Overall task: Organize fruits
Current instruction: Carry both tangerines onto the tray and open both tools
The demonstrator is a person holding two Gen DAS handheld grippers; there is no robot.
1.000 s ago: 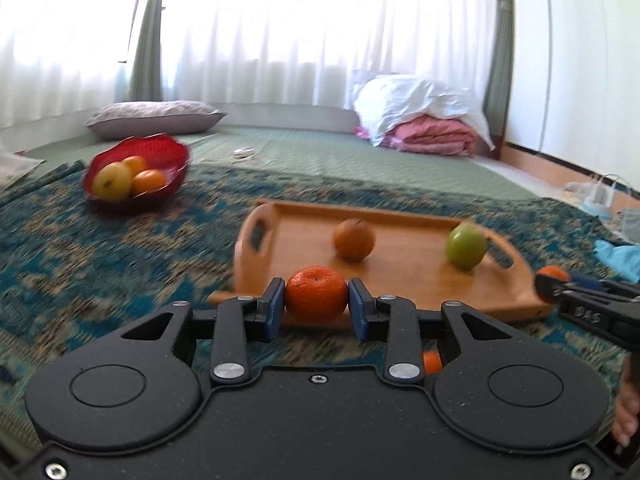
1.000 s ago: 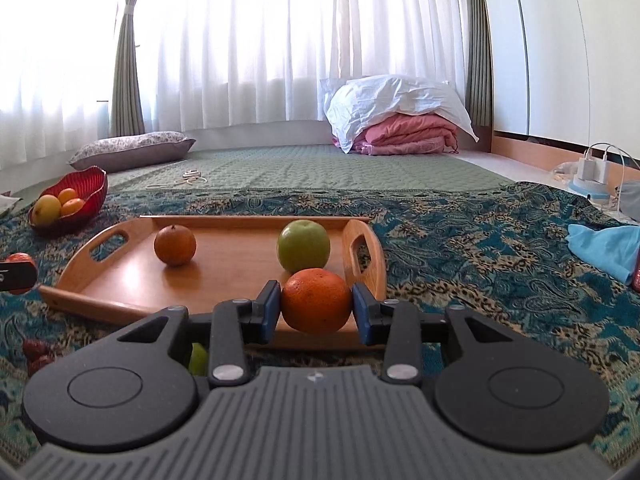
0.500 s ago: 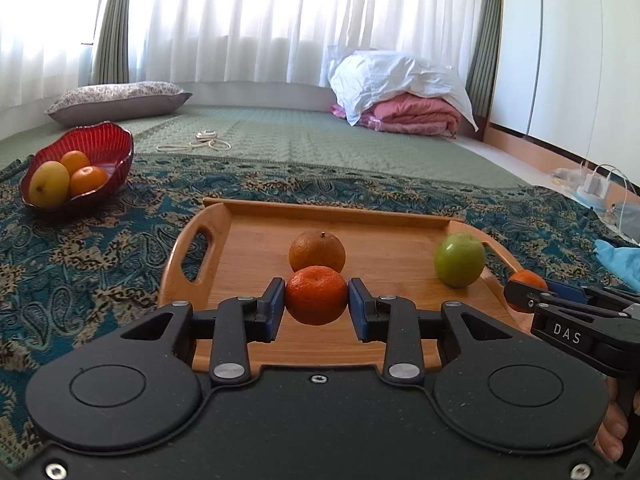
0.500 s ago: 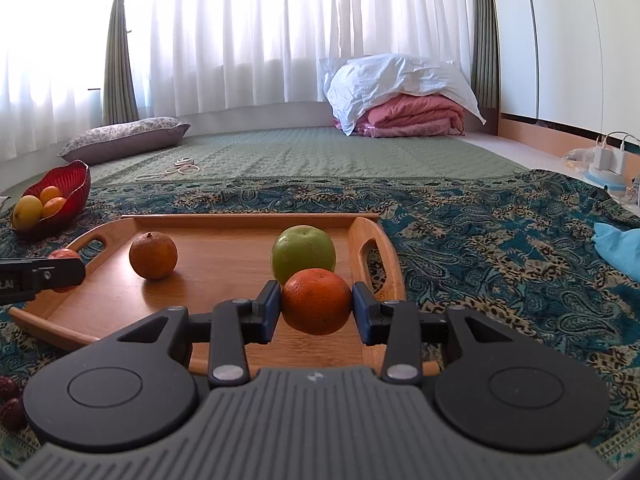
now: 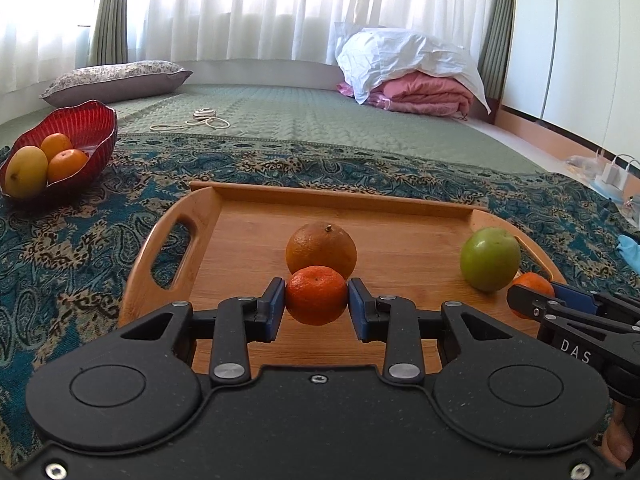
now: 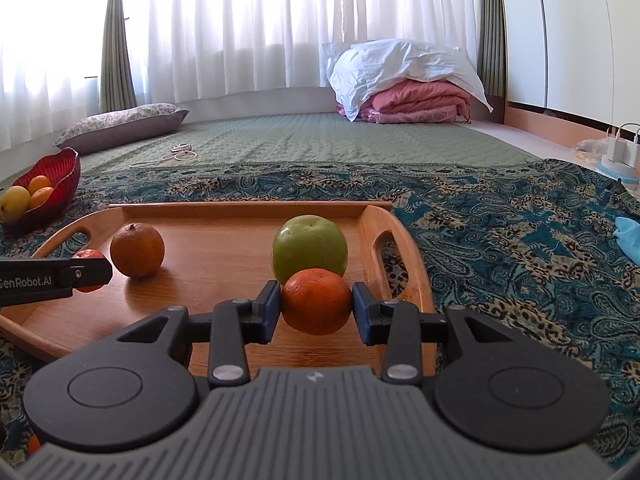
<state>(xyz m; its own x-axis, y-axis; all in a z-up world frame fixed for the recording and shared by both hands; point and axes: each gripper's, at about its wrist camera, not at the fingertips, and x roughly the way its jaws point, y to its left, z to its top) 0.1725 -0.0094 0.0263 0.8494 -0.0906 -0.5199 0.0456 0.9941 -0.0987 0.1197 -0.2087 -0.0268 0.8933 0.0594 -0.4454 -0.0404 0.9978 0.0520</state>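
A: Near field first. Your left gripper (image 5: pixel 316 304) is clamped on a small, dimpled, bright orange mandarin (image 5: pixel 316 295), blue pads pressed to both its sides. Over the last second you brought it from the near rim to above the floor of the oblong wooden tray with cut-out handles (image 5: pixel 168 248). Your right gripper (image 6: pixel 316 309) is closed the same way on a second round orange mandarin (image 6: pixel 317 301), which has also come in over the tray's right end.

B: Meaning for the task?

A: My judgement: both fruits are now placed for setting down, not yet released. The tray wood is smooth and flat with a raised lip, so round fruit may roll once freed.

B: Beyond the pads?

A: Just behind your left mandarin sits a duller, larger, rough-skinned orange with a stem nub (image 5: pixel 321 249). A smooth, glossy green apple (image 6: pixel 309 245) sits just behind your right one. The tray rests on a teal paisley woven cloth (image 6: pixel 520 248). Further left, a ribbed red glass bowl (image 5: pixel 90 126) holds a yellow mango and two oranges.
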